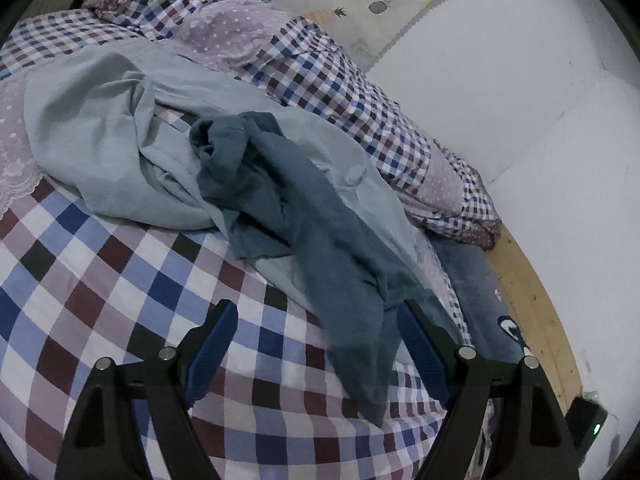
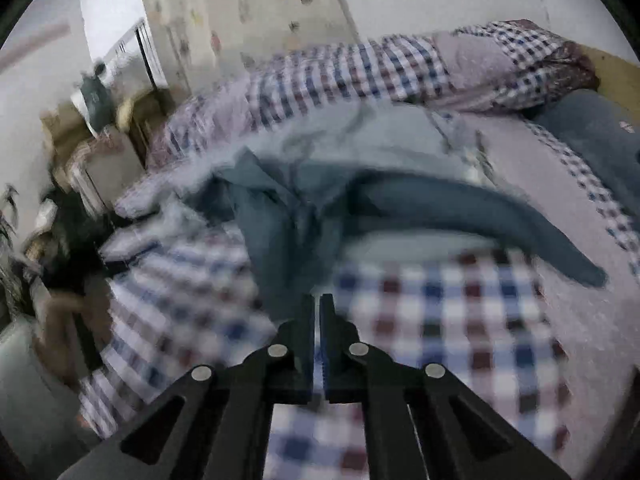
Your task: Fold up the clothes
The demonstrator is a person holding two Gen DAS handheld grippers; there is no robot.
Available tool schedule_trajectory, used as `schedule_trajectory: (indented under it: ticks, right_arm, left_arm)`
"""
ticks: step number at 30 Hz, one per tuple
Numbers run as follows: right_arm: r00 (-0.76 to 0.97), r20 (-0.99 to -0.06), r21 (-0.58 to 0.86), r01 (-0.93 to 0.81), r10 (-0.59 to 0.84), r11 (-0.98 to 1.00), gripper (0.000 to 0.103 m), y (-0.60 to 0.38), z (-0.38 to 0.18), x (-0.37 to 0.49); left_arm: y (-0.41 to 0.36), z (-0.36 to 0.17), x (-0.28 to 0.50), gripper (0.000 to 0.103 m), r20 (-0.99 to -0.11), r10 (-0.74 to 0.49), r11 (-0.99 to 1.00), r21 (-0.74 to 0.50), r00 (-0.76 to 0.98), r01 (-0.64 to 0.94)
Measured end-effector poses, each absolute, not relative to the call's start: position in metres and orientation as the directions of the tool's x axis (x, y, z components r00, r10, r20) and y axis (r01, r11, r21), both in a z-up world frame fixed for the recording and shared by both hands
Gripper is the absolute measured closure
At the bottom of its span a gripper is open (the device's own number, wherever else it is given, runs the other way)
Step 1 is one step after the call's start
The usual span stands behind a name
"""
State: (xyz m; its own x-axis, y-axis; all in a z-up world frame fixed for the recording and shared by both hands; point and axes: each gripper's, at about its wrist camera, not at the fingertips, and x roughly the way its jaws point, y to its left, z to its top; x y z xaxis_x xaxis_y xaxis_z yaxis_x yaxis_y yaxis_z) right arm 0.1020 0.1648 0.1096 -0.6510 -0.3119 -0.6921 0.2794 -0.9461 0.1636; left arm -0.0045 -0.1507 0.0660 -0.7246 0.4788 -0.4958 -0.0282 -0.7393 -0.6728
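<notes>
A dark teal garment (image 1: 296,200) lies crumpled on top of a pale blue-green garment (image 1: 92,132) on the checked bed sheet (image 1: 100,280). One long end of the dark garment trails down between the fingers of my left gripper (image 1: 316,304), which is open just above the sheet. In the blurred right wrist view my right gripper (image 2: 317,298) is shut. The dark teal garment (image 2: 280,240) shows just beyond its tips and the pale garment (image 2: 380,140) lies behind. I see nothing held between its pads.
A rolled checked and dotted quilt (image 1: 320,68) lies along the far side of the bed against the white wall (image 1: 500,60). A wooden bed edge (image 1: 532,300) and a dark blue cushion (image 1: 472,280) are at the right. Cluttered furniture (image 2: 80,140) stands beyond the bed's left side.
</notes>
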Motion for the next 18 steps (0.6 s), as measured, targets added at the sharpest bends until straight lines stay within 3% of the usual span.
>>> schedule_trajectory:
  ticks: [3,5,6,7,12,18]
  right_arm:
    - [-0.660,-0.690,0.122,0.300,-0.298,-0.946,0.093,0.156,0.112,0.100]
    - [-0.672,-0.670,0.105,0.336,-0.317,-0.936,0.075,0.139,0.120,0.086]
    - [-0.675,-0.661,0.093,0.358,-0.327,-0.929,0.060,0.127,0.123,0.079]
    - [-0.676,-0.656,0.078,0.381,-0.335,-0.922,0.054,0.112,0.127,0.071]
    - [-0.648,-0.647,-0.007,0.533,-0.403,-0.846,0.053,0.018,0.136,0.018]
    - [-0.609,-0.698,-0.114,0.614,-0.377,-0.781,0.053,-0.077,0.109,-0.055]
  left_arm:
    - [-0.145,0.067,-0.004,0.018,-0.507,0.465,-0.752,-0.659,-0.726,-0.022]
    - [-0.144,0.067,-0.005,0.018,-0.508,0.460,-0.753,-0.658,-0.728,-0.016]
    - [-0.143,0.067,-0.005,0.018,-0.509,0.457,-0.753,-0.658,-0.730,-0.013]
    - [-0.142,0.067,-0.005,0.018,-0.509,0.454,-0.753,-0.658,-0.731,-0.010]
    - [-0.145,0.064,-0.008,0.018,-0.513,0.439,-0.751,-0.661,-0.737,0.012]
    - [-0.160,0.057,-0.014,0.018,-0.548,0.409,-0.761,-0.646,-0.730,0.059]
